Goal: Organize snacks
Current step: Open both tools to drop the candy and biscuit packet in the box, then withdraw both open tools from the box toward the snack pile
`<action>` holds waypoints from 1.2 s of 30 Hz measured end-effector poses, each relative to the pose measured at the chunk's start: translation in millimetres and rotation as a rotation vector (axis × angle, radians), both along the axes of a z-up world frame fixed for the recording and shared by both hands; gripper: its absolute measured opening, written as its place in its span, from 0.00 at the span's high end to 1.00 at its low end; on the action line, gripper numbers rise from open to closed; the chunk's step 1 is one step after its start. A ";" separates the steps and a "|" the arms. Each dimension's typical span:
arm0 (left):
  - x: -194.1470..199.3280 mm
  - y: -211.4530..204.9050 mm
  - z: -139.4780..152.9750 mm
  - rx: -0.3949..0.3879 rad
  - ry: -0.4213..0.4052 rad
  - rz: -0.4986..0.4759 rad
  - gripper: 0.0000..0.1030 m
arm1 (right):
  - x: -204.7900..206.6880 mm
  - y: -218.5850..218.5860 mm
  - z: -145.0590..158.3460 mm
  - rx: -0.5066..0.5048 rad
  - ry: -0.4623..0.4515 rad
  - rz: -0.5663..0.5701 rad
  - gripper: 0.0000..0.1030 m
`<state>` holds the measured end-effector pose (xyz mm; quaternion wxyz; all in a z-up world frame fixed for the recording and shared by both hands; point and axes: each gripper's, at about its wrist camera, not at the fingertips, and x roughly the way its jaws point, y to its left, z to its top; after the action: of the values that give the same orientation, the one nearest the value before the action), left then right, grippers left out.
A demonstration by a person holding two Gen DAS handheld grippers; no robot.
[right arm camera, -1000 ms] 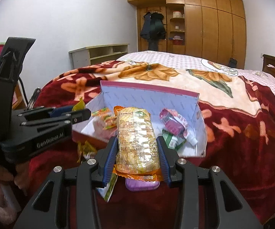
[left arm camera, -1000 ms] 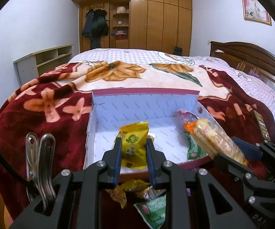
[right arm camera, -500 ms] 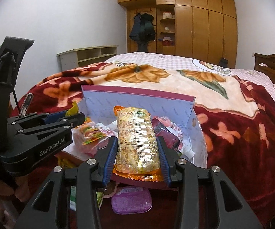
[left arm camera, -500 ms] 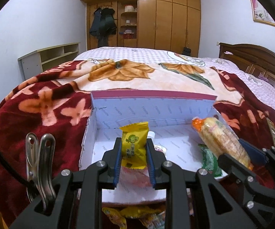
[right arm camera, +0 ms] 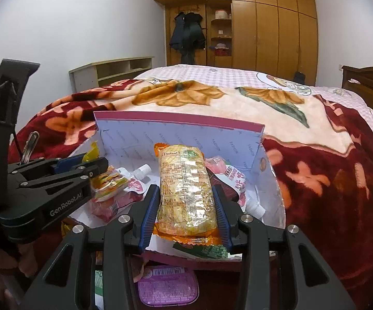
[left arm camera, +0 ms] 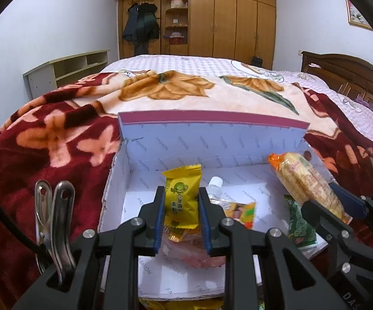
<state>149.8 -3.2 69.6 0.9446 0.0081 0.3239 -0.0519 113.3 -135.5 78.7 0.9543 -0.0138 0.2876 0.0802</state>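
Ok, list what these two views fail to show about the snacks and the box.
- Left wrist view: the pink packet in the box sits behind the left tool, so its print is hidden.
- Right wrist view: the green packet is covered by the long cracker pack in the right tool.
- Purple case: label too small.

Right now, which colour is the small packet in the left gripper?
Yellow, with a green emblem; the small packet shows best in the left wrist view.
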 end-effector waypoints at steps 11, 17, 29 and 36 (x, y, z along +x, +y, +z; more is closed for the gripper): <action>6.9 5.2 -10.4 0.002 0.023 0.023 0.70 | 8.1 1.7 -9.4 0.017 0.022 0.002 0.59; 7.2 5.2 -12.2 0.001 0.032 0.024 0.47 | 8.6 -0.9 -13.4 0.044 0.035 -0.007 0.43; -1.1 5.8 -7.4 -0.007 0.026 0.032 0.40 | -2.2 0.5 -6.1 0.074 -0.006 0.021 0.35; -17.2 7.0 6.7 -0.022 0.008 0.022 0.35 | -12.2 -0.6 0.5 0.087 -0.020 0.036 0.35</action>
<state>132.6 3.8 76.4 0.9438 -0.0060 0.3274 -0.0454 101.1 -136.0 79.2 0.9552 0.0215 0.2741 0.1099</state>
